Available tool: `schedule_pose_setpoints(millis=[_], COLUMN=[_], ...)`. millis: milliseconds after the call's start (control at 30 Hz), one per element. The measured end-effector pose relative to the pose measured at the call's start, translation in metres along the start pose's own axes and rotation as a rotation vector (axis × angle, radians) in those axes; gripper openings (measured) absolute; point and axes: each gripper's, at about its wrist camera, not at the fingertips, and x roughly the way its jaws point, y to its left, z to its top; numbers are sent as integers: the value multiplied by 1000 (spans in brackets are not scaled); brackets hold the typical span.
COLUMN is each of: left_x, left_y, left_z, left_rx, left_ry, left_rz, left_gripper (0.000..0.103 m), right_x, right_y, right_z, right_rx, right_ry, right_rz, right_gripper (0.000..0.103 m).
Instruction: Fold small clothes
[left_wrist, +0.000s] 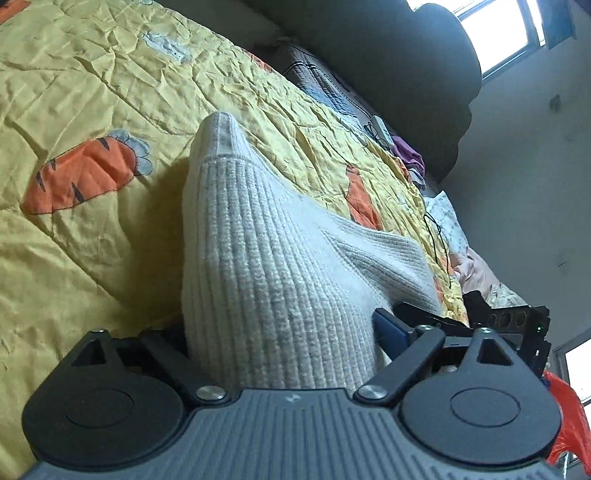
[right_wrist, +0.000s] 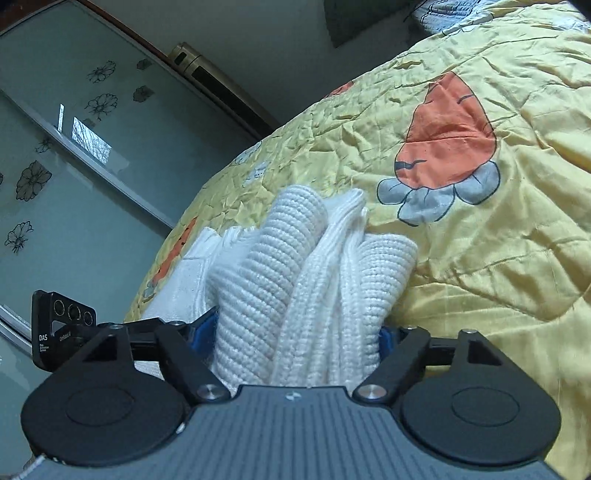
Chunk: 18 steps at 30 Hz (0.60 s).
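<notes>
Garment: white ribbed knit (left_wrist: 266, 258) bunched on the yellow carrot quilt (left_wrist: 74, 229), long axis running forward from both grippers.
Left gripper (left_wrist: 280, 332): jaws wide, knit between them (contact unclear).
Right gripper (right_wrist: 295, 332): blue pads hug the folds.

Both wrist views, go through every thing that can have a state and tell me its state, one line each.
White knit garment: bunched, rumpled, not folded flat, lying between the jaws of both grippers.
Left gripper: knit fills its jaws; grip unclear.
Right gripper: thick folds of knit fill its jaws; grip unclear.
Yellow carrot-print quilt: spread on the bed, wrinkled.
</notes>
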Motion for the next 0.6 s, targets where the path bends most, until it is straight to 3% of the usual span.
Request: schedule_pose_setpoints(millis=[67,200,400,500,600], left_x=[-3,-17,-16,3,31], left_y=[-11,-38,-67,-77,-79], left_z=[-3,-9,4,16,22], left_rx=[51,155,182,177,171], left_ry=[-29,-86,-131,-101,-61], left_rz=[32,73,46,43,102], left_gripper=[71,56,53,53,55], right_x=[-7,-27,-62,-67,-54], right_y=[4,16,35,29,13], right_z=[-6,-14,3,19,26], right_rx=[5,26,-30,-48,-47], right_ry=[-36,-111,-195,-207,-170], right_rz=[6,13,7,-62,-148], right_gripper=[56,49,49,49,49])
